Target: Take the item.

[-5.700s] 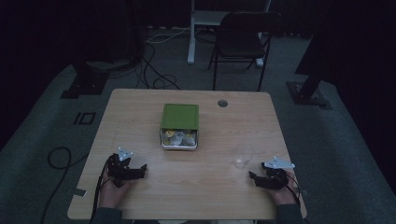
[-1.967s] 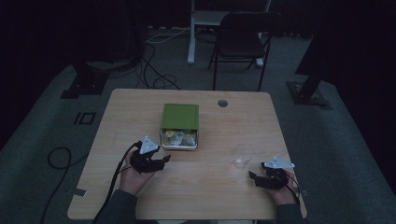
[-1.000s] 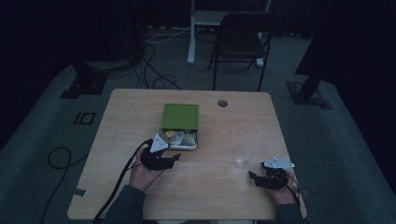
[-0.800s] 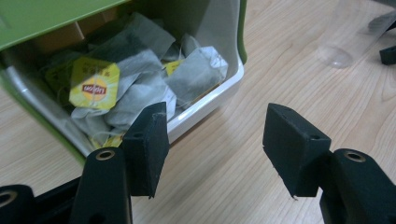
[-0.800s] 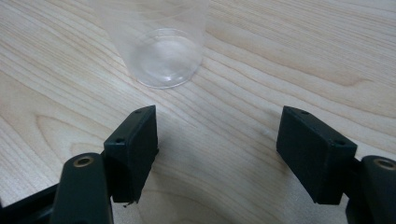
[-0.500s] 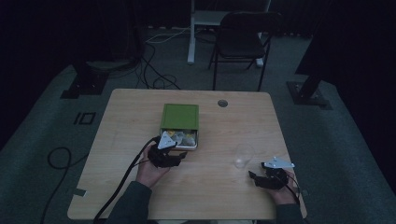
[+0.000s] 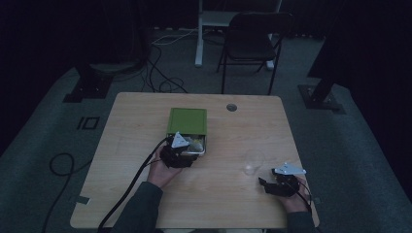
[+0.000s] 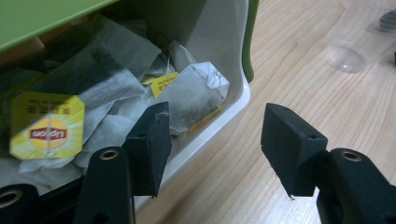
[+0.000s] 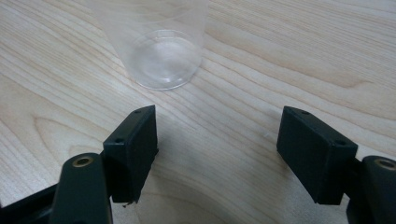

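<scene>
Reaching for the tea bags (image 8: 191, 95) heaped in the white tray (image 8: 219, 126) of the green tin (image 7: 187, 121), mid-tabletop. Left tongs (image 8: 212, 140) apart, clamped on nothing, straddling the tray's near corner: one jaw over the bags, the other outside over bare tabletop (image 8: 289, 56). Seen from above, left tongs (image 7: 180, 151) at the tray's near edge. Lid slid back, evidently to expose the contents; yellow Lipton tag (image 8: 46, 126) lying loose on the heap. Clear plastic cup (image 9: 161, 42) upright just ahead of the right tongs (image 9: 217, 149), also apart and empty, resting low near the tabletop's right front. Cup (image 7: 253, 161) likely staged to receive a bag. Judged: pick not yet made; realignment needed to clear the rim.
</scene>
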A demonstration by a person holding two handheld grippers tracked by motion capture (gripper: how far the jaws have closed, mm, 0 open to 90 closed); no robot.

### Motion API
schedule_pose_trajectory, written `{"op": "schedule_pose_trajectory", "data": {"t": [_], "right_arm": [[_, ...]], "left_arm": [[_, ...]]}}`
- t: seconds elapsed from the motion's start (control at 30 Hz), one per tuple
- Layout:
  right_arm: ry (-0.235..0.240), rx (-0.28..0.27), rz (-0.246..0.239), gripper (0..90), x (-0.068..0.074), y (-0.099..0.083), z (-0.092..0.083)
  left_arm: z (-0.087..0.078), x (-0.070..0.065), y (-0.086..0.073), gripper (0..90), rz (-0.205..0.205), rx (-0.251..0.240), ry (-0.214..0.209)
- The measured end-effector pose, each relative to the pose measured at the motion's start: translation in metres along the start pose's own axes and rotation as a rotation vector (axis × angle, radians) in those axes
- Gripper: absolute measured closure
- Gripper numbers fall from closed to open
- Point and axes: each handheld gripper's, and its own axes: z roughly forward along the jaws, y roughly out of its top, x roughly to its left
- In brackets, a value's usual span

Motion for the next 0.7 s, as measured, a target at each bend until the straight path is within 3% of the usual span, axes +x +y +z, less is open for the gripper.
{"op": "schedule_pose_trajectory", "data": {"t": [0.27, 0.43, 0.7], "right_arm": [[-0.001, 0.000, 0.001, 28.6, 0.000, 0.000, 0.000], [-0.002, 0.000, 0.000, 28.6, 0.000, 0.000, 0.000], [-0.002, 0.000, 0.000, 28.6, 0.000, 0.000, 0.000]], "left_arm": [[0.011, 0.001, -0.002, 46.8, 0.002, 0.051, 0.005], [0.009, 0.003, -0.001, 51.9, -0.011, 0.058, 0.007], [0.005, -0.006, -0.003, 52.6, 0.004, 0.079, 0.016]]}}
